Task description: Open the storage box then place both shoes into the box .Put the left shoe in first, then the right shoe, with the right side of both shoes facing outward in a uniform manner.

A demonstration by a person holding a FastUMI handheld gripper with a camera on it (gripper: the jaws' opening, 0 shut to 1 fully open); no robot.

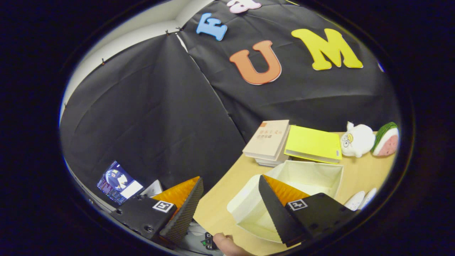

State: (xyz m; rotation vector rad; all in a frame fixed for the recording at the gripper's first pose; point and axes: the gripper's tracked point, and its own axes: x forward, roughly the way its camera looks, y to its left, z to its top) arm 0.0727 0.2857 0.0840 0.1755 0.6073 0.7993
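A white fabric storage box stands open on the wooden table, and what I see of its inside is empty. Its lid flap hangs out on the side nearer my fingers. My gripper is open and tilted, with nothing between its fingers. One fingertip covers the box's near corner, and the other fingertip hangs off the table's edge. Two white shoe tips lie just past the box on its far side, mostly hidden.
Behind the box lie a stack of beige books and a yellow folder. A white plush toy and a watermelon toy sit further along. A lit screen stands off the table, and a person's hand rests below the fingers.
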